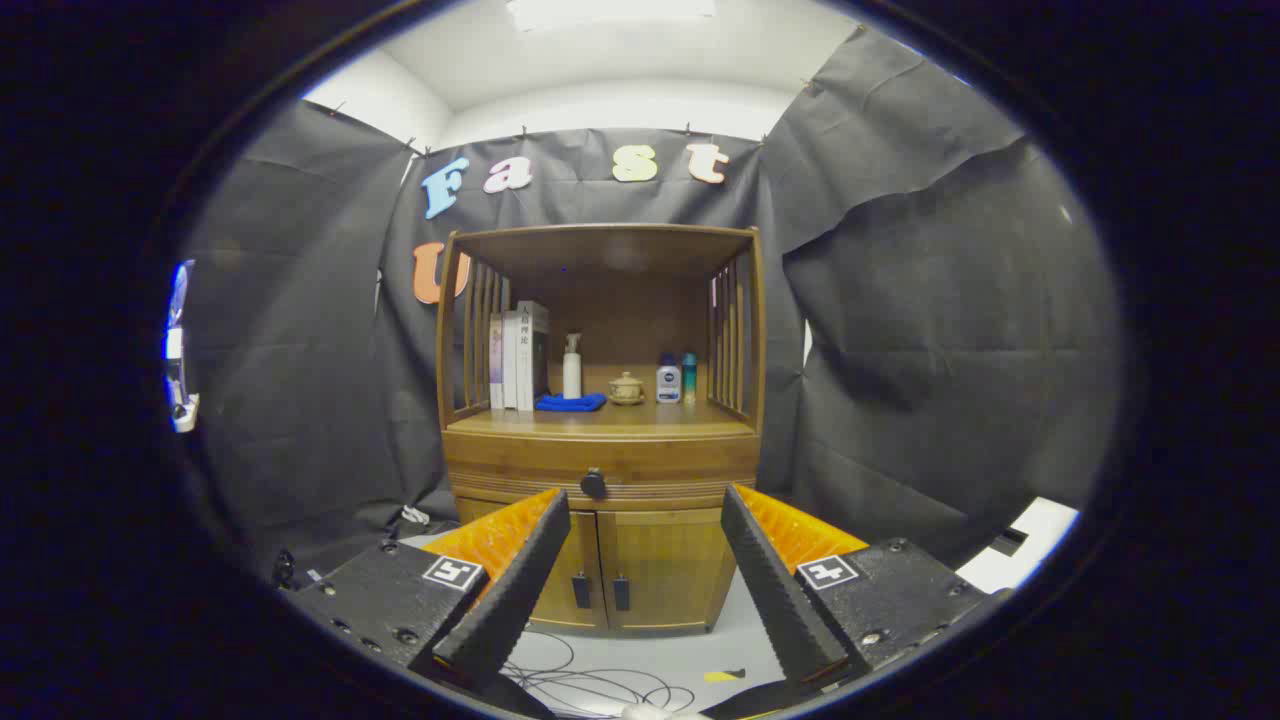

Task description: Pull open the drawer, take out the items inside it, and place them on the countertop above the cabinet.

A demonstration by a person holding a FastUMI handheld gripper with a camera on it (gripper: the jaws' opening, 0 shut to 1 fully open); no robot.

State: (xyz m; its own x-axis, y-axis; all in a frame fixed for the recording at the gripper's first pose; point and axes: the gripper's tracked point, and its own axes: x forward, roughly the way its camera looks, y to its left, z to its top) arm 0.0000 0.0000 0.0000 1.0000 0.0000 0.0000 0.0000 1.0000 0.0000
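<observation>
The claw (645, 510) is wide open, far from the shut drawer (600, 472), and must reach its knob (593, 484) next.

— what sort of place is this?
— a recording booth, staged like a home corner. black cloth (930, 330) hangs pinned along every wall, under a plain white ceiling (620, 60).
— and the homely part?
— a wooden cabinet (603, 455) holding books (517, 355), a spray bottle (572, 368), a small teapot (627, 389), a folded cloth (570, 402). loose cables (590, 680) trail on the floor.
</observation>
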